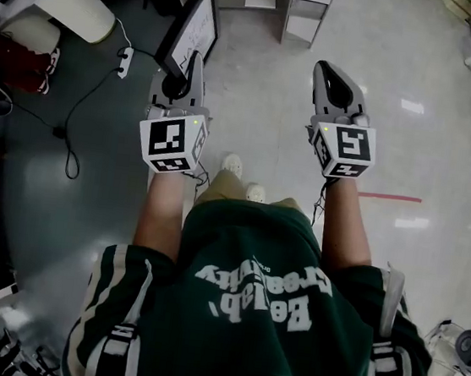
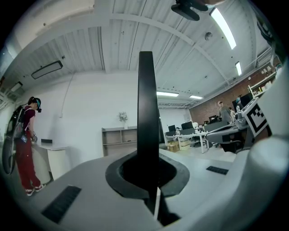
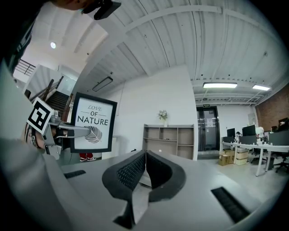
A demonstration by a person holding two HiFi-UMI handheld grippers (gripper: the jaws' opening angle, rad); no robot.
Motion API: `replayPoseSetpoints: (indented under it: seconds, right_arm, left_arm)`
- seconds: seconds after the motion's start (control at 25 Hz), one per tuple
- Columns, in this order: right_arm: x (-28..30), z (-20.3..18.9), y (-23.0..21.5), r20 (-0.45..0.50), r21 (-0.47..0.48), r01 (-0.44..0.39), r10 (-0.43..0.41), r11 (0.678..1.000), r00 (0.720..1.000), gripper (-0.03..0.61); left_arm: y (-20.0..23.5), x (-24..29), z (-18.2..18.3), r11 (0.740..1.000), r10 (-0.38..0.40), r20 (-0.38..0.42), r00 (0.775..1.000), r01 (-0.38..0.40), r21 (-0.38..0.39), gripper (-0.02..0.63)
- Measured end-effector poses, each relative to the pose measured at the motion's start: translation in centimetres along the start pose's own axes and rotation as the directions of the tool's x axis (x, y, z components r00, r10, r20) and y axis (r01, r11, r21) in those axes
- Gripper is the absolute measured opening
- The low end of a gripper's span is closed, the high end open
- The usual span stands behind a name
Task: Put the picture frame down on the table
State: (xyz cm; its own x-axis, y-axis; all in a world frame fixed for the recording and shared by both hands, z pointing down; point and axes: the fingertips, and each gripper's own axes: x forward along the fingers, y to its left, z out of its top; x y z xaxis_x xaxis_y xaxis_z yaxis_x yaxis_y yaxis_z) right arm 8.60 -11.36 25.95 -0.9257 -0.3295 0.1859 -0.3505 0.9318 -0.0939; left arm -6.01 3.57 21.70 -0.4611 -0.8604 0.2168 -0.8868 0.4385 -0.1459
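Currently, the picture frame [image 1: 191, 28] is carried in the air, pinched at one edge by the left claw [image 1: 194, 71]. In the left gripper view, the black frame edge is seen standing upright between the two pads, which are pressed against it from either side. The printed face, lettered "LOVE OF NATURE", is shown in the right gripper view, turned toward the right claw [image 1: 334, 76]. The right claw is pressed together on nothing and is held well apart from the frame.

Below both claws, only bare floor [image 1: 263, 101] and the person's shoes [image 1: 232, 165] are seen in the head view. A white counter [image 1: 70, 5] is seen at the upper left of that view, well apart from the frame. The placing step is therefore judged not yet begun. The frame is gripped, but the approach to a counter, the lowering and the release are all left to be done.
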Motion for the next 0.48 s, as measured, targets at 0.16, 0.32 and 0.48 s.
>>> replayPoseSetpoints:
  seconds: [0.16, 0.32, 0.48]
  right_arm:
    - [-6.6, 3.1, 2.0, 0.01, -0.004, 0.022, -0.022, 1.0, 1.0, 0.035]
    - [-4.5, 2.3, 0.4, 0.026, -0.005, 0.011, -0.011, 1.0, 1.0, 0.035]
    - [3.0, -1.5, -4.9, 0.034, -0.009, -0.011, 0.011, 1.0, 0.999, 0.035]
  left_arm:
    - [-1.9, -5.6, 3.1, 0.999, -0.033, 0.006, 0.999, 0.033, -0.009, 0.026]
    - [-2.0, -2.8, 2.2, 0.999, -0.035, 0.005, 0.999, 0.035, 0.001, 0.026]
    - [-2.3, 6.4, -1.2, 1.0, -0.026, 0.003, 1.0, 0.026, 0.011, 0.026]
